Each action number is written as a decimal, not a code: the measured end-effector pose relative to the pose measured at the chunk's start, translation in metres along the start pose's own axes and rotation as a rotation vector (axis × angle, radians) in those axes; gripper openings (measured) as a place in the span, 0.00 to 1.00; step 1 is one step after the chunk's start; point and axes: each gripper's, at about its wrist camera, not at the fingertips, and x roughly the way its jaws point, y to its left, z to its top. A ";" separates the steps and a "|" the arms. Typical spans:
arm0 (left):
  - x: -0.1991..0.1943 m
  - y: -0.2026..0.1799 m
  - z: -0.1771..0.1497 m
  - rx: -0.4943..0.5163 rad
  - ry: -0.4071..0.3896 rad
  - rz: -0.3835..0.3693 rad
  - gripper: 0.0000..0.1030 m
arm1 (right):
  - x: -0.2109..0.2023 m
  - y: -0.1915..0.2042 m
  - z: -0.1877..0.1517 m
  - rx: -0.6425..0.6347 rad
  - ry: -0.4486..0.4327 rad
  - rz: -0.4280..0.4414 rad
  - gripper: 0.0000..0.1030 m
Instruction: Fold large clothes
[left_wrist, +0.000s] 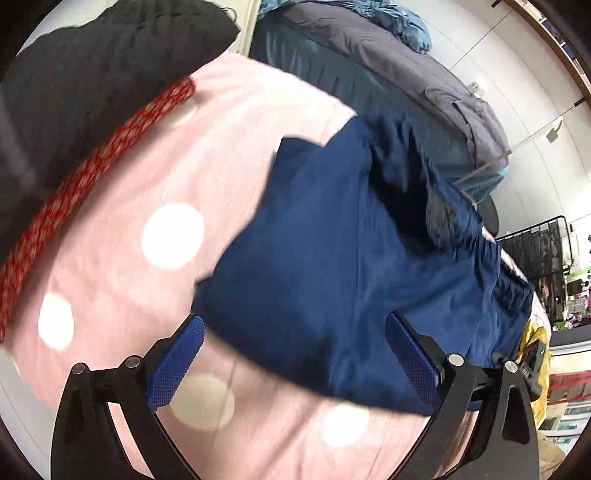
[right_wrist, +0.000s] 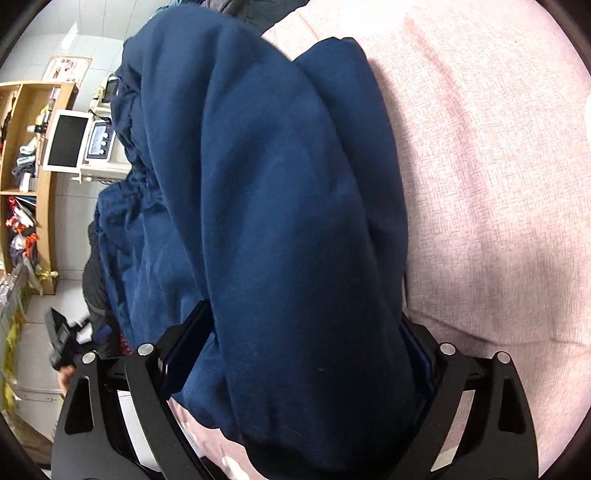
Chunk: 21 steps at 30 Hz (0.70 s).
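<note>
The navy trousers lie on the pink dotted bedspread, their long axis running from the elastic waistband at the bedspread's edge inward. The left hand-held gripper hovers above them, fingers spread apart. The right hand-held gripper is clamped on a bunched fold of the trousers, lifting it.

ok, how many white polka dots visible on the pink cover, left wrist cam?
5 on the pink cover: one large left of the navy pants, one at the left edge, two near the bottom, one faint by the red trim. The pants may hide more.
</note>
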 end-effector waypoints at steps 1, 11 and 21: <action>0.003 -0.002 0.006 0.009 0.008 -0.004 0.94 | 0.001 0.001 -0.001 0.001 -0.002 -0.009 0.88; 0.093 0.006 0.063 0.031 0.207 -0.020 0.94 | -0.001 -0.001 -0.003 0.039 0.001 -0.057 0.87; 0.141 0.028 0.071 -0.116 0.235 -0.145 0.95 | 0.004 0.005 0.000 0.060 0.020 -0.114 0.87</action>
